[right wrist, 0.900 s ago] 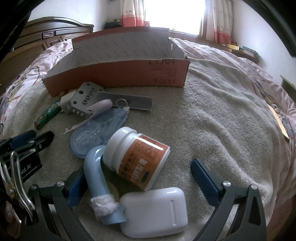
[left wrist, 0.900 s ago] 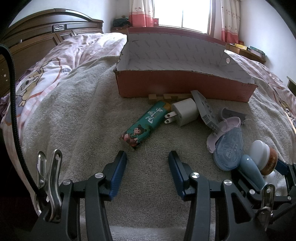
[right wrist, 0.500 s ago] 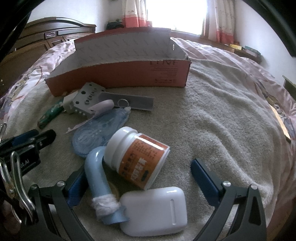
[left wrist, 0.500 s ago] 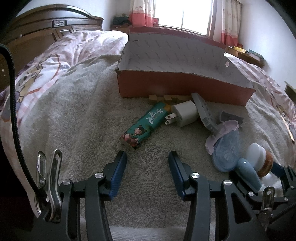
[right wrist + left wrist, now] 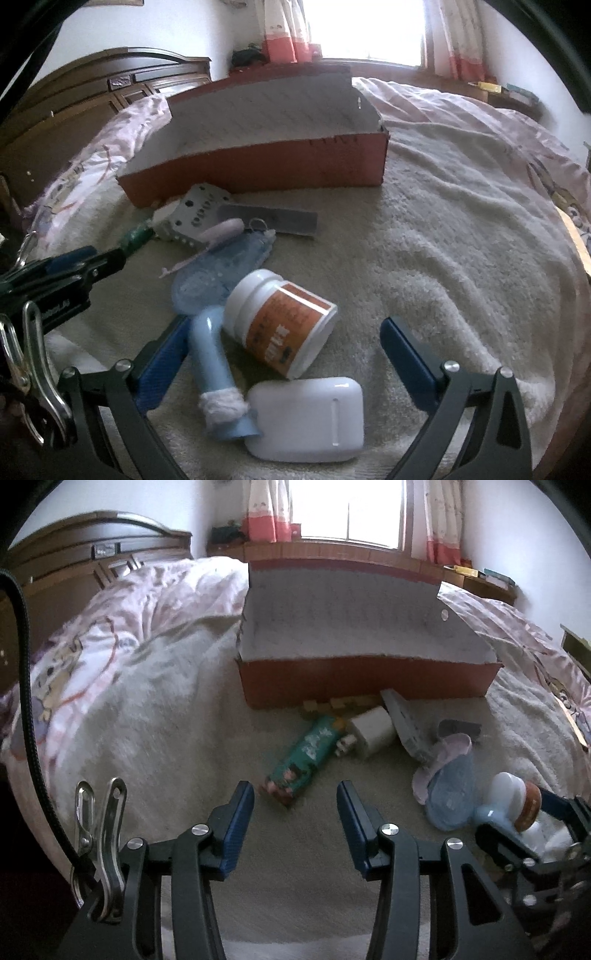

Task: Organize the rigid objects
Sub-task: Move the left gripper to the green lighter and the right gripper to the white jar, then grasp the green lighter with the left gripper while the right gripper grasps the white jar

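Note:
My left gripper is open above the towel with nothing between its blue fingers. A green cartoon-printed box lies just ahead of its tips. Behind it are a white plug charger and a grey perforated part. My right gripper is wide open, holding nothing. Lying between its fingers are a white bottle with an orange label, a pale blue tube and a white case. An empty red cardboard box stands behind the pile.
A translucent blue oval piece, a pink strip and a grey flat bar lie mid-pile. Wooden blocks sit against the box front. A beige towel covers the bed; a wooden headboard stands far left.
My left gripper has moved forward, so the green box now lies closer to its fingertips. The right gripper has barely shifted. No object has been moved or gripped.

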`<state>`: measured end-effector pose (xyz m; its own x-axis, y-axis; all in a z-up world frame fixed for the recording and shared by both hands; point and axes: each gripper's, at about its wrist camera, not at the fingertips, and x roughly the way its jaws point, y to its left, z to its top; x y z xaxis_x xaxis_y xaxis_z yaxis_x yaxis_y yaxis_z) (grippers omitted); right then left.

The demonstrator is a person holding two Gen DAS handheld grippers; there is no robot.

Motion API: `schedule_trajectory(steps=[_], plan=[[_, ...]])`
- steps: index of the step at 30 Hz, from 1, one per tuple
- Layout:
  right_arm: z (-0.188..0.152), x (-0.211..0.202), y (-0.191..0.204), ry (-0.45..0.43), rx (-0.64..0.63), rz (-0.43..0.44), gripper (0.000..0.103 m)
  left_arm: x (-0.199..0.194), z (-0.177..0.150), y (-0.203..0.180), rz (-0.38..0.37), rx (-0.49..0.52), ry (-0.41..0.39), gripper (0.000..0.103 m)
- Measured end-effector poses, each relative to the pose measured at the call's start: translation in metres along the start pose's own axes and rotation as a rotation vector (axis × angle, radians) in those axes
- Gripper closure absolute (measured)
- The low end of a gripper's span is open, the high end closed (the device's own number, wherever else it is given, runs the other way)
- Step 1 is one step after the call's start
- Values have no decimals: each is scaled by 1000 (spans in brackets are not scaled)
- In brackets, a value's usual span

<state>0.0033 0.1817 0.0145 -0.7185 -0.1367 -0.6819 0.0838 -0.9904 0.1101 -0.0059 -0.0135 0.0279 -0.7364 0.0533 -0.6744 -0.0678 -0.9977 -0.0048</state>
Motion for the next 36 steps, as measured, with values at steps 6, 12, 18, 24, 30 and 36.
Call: schedule_trajectory(steps=[6, 12, 18, 24, 30, 36], plan=[[3, -5, -2, -4, 6, 67, 1, 9, 8, 0, 0, 74, 3, 54], [6, -12, -4, -13, 6, 87, 1, 25, 10, -9, -30, 117, 26, 54], [9, -18, -12, -13, 14, 79, 1, 33, 14, -16, -46, 145, 28, 72], [8, -18, -19, 3, 36, 78, 2, 28, 9, -16, -64, 151, 27, 79], [6, -15, -23, 23, 39, 82, 8, 17, 1, -3, -67, 84, 48, 79], [2, -5, -22, 62, 36, 103, 24, 13, -10, 6, -65, 49, 73, 79]])
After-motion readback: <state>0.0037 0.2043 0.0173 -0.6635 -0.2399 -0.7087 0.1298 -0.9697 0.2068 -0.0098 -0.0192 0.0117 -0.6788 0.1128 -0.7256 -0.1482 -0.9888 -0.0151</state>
